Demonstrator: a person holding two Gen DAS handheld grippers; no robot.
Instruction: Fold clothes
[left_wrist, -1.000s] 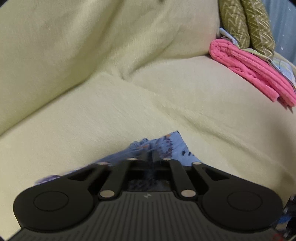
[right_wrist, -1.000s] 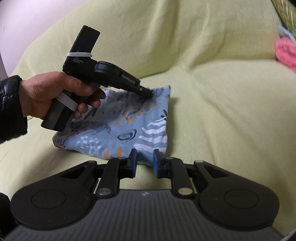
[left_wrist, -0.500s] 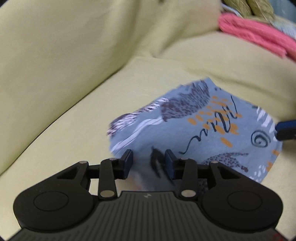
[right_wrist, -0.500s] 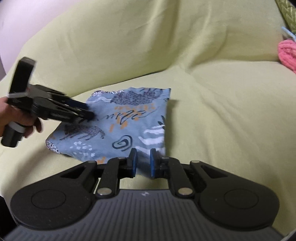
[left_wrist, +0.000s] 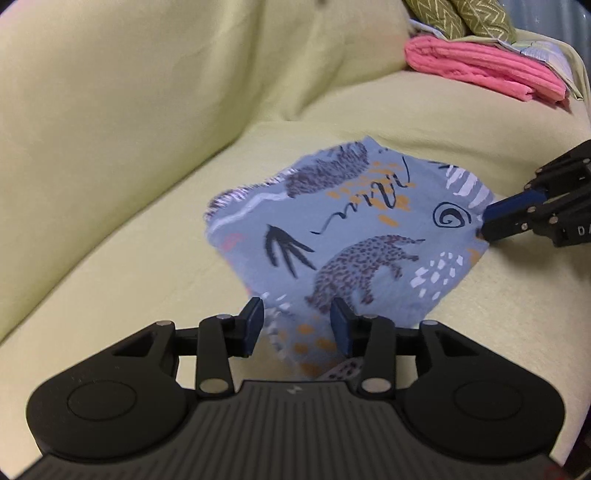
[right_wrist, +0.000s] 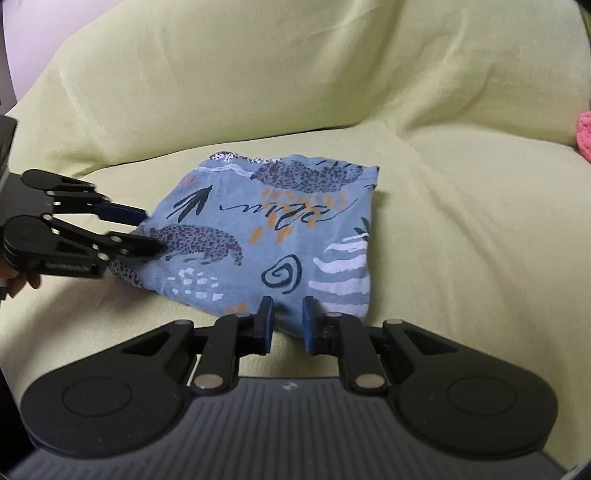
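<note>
From my left wrist camera the left gripper (left_wrist: 297, 325) is opening, its jaws astride the near edge of the folded blue patterned garment (left_wrist: 354, 236) on the sofa (left_wrist: 110, 258), while from my right wrist camera the right gripper (right_wrist: 288, 321) is closing, narrowly parted over the garment's near edge without pinching it

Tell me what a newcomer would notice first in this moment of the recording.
A folded blue garment printed with leopards, squiggles and a spiral lies mid-seat on a yellow-green sofa. The left gripper, jaws opening, straddles its left edge, while the right gripper, jaws closing, sits at its near edge. A folded pink garment rests at the sofa's far right.
</note>
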